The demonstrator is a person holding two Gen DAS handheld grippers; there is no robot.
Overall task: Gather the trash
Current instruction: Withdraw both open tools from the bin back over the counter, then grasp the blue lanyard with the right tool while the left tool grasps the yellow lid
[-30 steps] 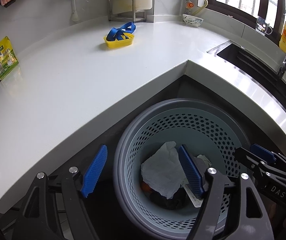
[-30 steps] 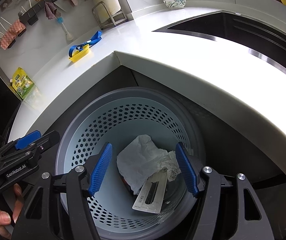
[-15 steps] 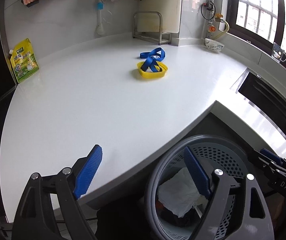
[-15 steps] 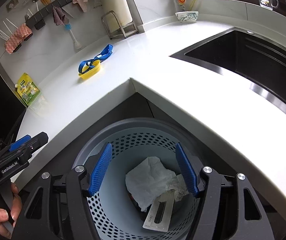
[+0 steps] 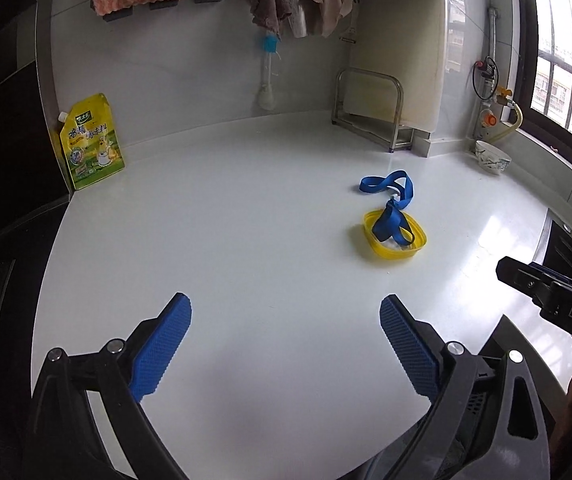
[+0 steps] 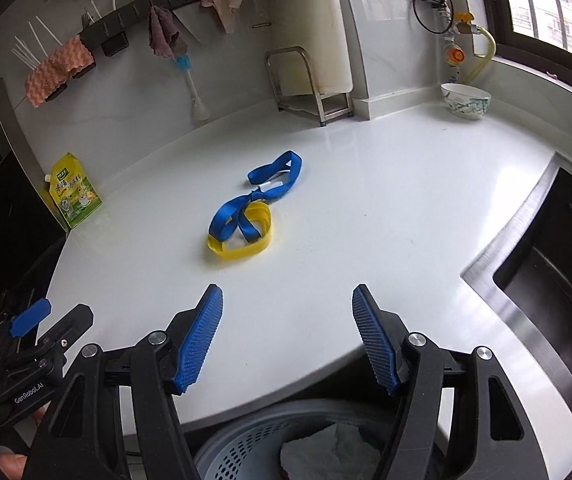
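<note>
Both grippers are up over the glossy white countertop (image 5: 246, 220) now; the left gripper (image 5: 286, 344) has just been opening its jaws and they stand very wide, ribbed blue pads (image 5: 162, 348) bare, nothing between them but smooth counter; the right gripper (image 6: 288, 340) shows a moderate gap between its ridged blue pads (image 6: 200, 340), and it too grips nothing; out in the middle of the counter, well beyond both sets of fingers, lies the trash to collect: a shallow yellow plastic tray (image 6: 242, 246), rounded at the corners, with a flat blue woven lanyard (image 6: 254, 204) looped across it and trailing off its far side onto the counter; below the counter's near edge, at the bottom of the right wrist view, sits the round grey bin (image 6: 254, 438) with its perforated pale liner, crumpled white paper (image 6: 326, 452) already inside; far left against the wall stands a yellow-green spouted pouch (image 5: 90, 142); a bent steel rack (image 5: 370, 108) sits at the far wall, a patterned ceramic bowl (image 6: 466, 100) far right near the window; soft cloths (image 5: 270, 4) hang from a dark rail above; the dark sink (image 6: 558, 264) opens to the right.
</note>
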